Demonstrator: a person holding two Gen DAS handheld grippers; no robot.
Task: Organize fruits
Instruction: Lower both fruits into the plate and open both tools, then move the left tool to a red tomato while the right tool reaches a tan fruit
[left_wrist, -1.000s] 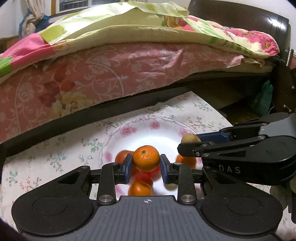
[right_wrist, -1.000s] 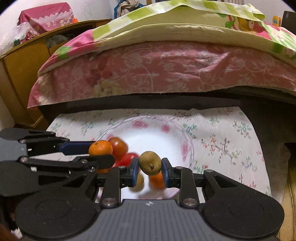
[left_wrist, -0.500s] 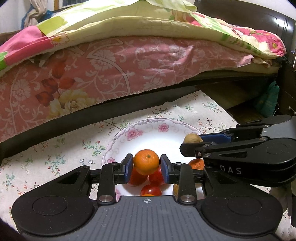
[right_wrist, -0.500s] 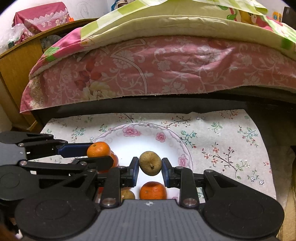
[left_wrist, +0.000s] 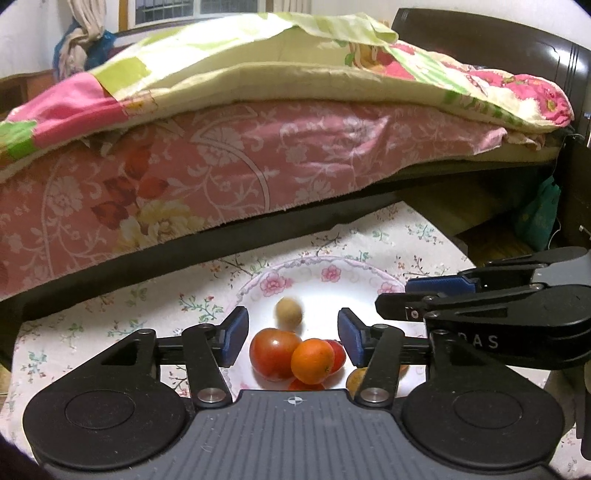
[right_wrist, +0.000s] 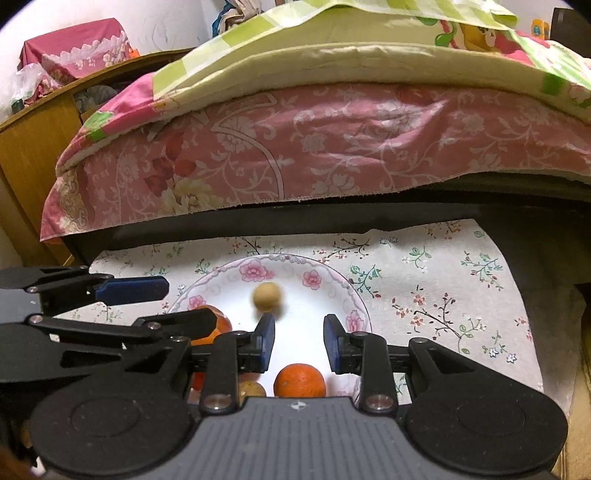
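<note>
Holding your left hand-held gripper (left_wrist: 292, 334) open and empty above the floral plate (left_wrist: 354, 295), you have just released; right hand-held gripper (right_wrist: 299, 341) open too. Mandarin (left_wrist: 312, 361) rests beside tomatoes (left_wrist: 272, 353): light, round, rolls easily; grip across its middle.

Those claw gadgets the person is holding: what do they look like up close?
Each claw is matte black plastic: a ribbed grey-black body, two round discs, silver screws and slim linkage bars ending in blue pads. The left claw resembles the right claw, which has white lettering on its side.

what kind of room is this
Most likely a bedroom: a bed with a pink floral sheet and patchwork quilt fills the background, beside a wooden cabinet. The fruit plate sits on a cloth-covered surface beside it.
</note>
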